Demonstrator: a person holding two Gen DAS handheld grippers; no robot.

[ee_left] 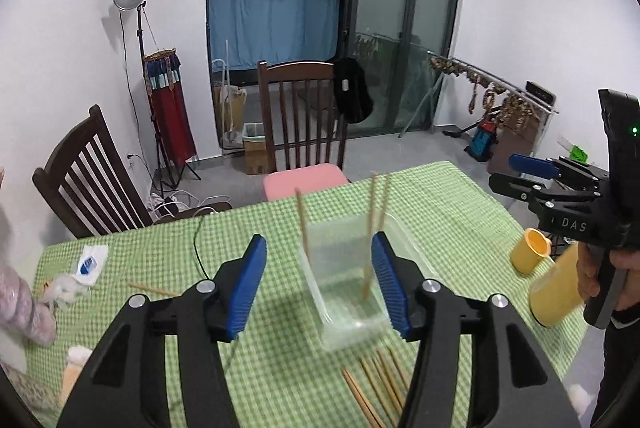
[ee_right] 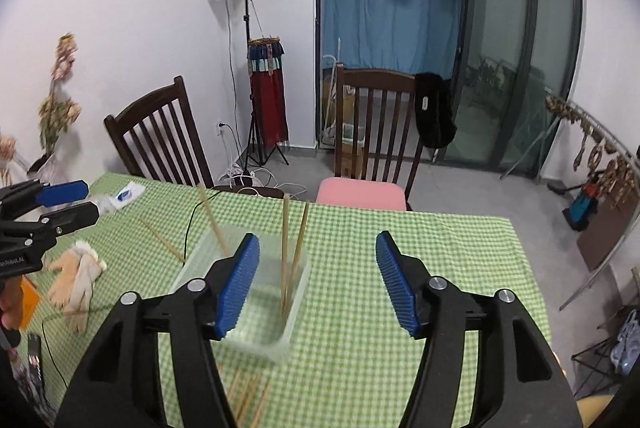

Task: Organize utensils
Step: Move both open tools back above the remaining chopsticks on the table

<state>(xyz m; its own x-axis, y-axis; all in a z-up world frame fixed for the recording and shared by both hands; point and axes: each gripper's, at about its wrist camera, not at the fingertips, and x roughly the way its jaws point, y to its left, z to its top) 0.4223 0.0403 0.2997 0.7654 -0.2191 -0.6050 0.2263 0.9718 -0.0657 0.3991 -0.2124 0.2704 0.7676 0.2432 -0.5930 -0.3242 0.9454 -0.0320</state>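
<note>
Both claws stand wide with nothing between the pads: left claw (ee_left: 320,284), right claw (ee_right: 318,282). Beyond them the green-checked bench (ee_left: 440,196) carries a clear plastic box (ee_left: 344,284), blurred and partly hidden by the pads. Three chopsticks (ee_left: 370,228) lean upright inside it. More loose chopsticks (ee_left: 376,388) lie nearer, cut off by the claw arms.

Clear glossy plastic box (ee_left: 348,280), wooden chopsticks (ee_left: 372,228) (matt), checked cloth tablecloth (ee_left: 440,212)
</note>
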